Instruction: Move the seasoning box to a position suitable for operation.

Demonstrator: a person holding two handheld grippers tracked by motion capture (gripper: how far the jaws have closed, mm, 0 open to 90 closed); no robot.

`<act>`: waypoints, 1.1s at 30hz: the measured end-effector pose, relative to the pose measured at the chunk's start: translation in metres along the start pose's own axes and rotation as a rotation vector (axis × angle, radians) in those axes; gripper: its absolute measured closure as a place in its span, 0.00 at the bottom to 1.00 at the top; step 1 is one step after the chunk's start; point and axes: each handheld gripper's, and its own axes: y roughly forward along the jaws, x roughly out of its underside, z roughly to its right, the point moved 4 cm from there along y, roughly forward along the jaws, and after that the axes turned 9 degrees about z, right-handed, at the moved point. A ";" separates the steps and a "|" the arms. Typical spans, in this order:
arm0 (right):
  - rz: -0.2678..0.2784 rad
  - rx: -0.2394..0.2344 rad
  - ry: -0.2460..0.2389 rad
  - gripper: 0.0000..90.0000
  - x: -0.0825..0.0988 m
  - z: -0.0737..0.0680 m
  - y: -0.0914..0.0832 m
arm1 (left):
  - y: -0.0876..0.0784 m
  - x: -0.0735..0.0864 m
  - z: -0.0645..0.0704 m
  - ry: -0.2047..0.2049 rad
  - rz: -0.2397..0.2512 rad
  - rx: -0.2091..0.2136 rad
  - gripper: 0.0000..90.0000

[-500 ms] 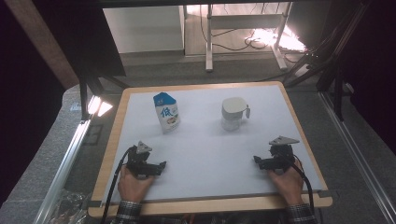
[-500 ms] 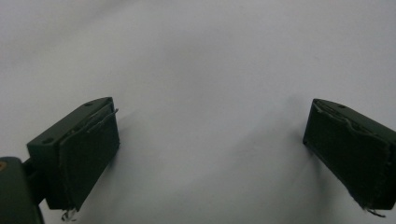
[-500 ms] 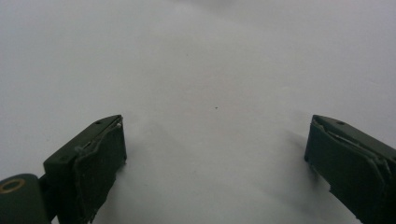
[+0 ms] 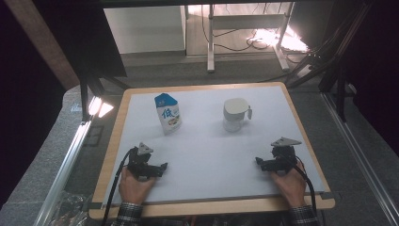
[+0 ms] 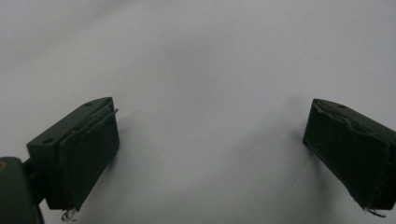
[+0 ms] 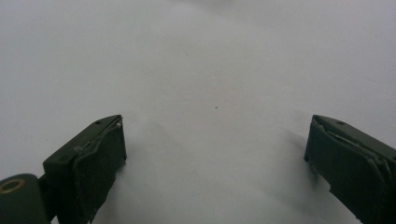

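A blue and white milk carton (image 4: pixel 168 114) stands upright at the back left of the white table top (image 4: pixel 207 150). To its right stands a white lidded cup with a handle (image 4: pixel 235 113). My left gripper (image 4: pixel 161 168) rests near the front left, held by a hand, with its jaws pointing toward the middle. In the left gripper view the gripper (image 5: pixel 210 121) is open over bare white surface. My right gripper (image 4: pixel 259 163) rests near the front right and also points inward. In the right gripper view the gripper (image 6: pixel 217 133) is open with nothing between its jaws. Both stand well short of the carton and the cup.
A wooden rim (image 4: pixel 113 155) frames the white surface. Metal rails (image 4: pixel 66 165) run along both sides of the table. Beyond the far edge are desk legs (image 4: pixel 210 37) and cables on the floor. The white middle between the grippers is bare.
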 end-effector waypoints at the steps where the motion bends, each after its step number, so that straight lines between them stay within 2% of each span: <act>1: 0.000 0.000 0.000 0.06 0.000 0.000 0.000 | 0.000 0.000 0.000 0.000 0.000 0.000 0.03; 17: -0.015 -0.007 -0.005 0.06 -0.002 0.000 0.000 | 0.000 0.000 0.000 0.000 0.000 0.000 0.03; 20: -0.024 -0.016 -0.013 0.10 -0.004 0.000 0.000 | 0.000 0.000 0.000 0.000 0.000 0.000 0.04; 25: -0.004 -0.004 -0.045 0.12 -0.008 0.000 -0.001 | 0.000 0.000 0.000 0.000 0.000 0.000 0.04; 33: 0.037 -0.026 -0.031 0.12 -0.020 0.003 -0.001 | 0.000 0.000 0.000 0.000 0.000 0.000 0.03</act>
